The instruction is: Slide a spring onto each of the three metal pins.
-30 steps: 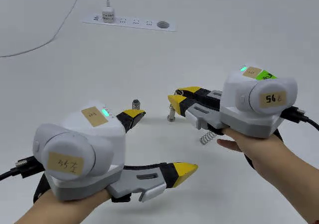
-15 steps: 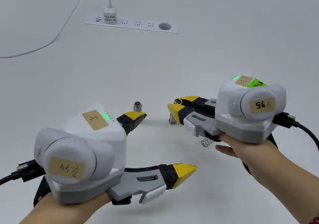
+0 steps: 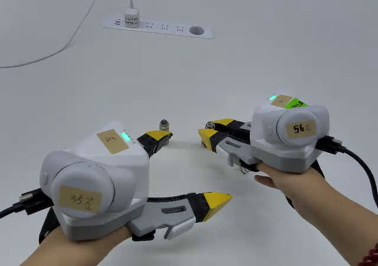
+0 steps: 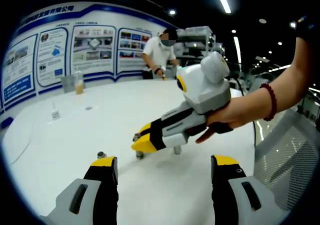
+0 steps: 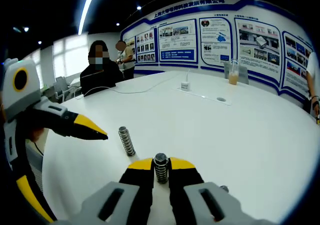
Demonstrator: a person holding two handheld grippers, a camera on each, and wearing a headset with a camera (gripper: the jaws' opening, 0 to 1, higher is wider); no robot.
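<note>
Coiled steel spring on upright metal pin sits between the jaws of the right gripper. The jaws are pinched in on it, both yellow tips against the coil, pin cap poking just above them. In the head view this pin is mostly hidden behind the right gripper tips, standing on the plain white counter. In the left gripper view the same pin stands right under the right gripper nose.

Second spring-covered upright pin stands free just to the left; also seen at and. It is close to the upper tip of the left gripper but not touching it.

Third short metal pin stands under the right gripper body, near its jaw base; cannot tell if it carries a spring.

Left gripper has its jaws spread wide with nothing between them. It is held low and near the body, lying on its side, pointing right and forward. Left hand grips it from below.

Right hand holds the right gripper from underneath, the gripper pointing left towards the pins, angled slightly down; wrist wears a dark red bead bracelet.

White power strip lies at the counter's far side, well apart.
</note>
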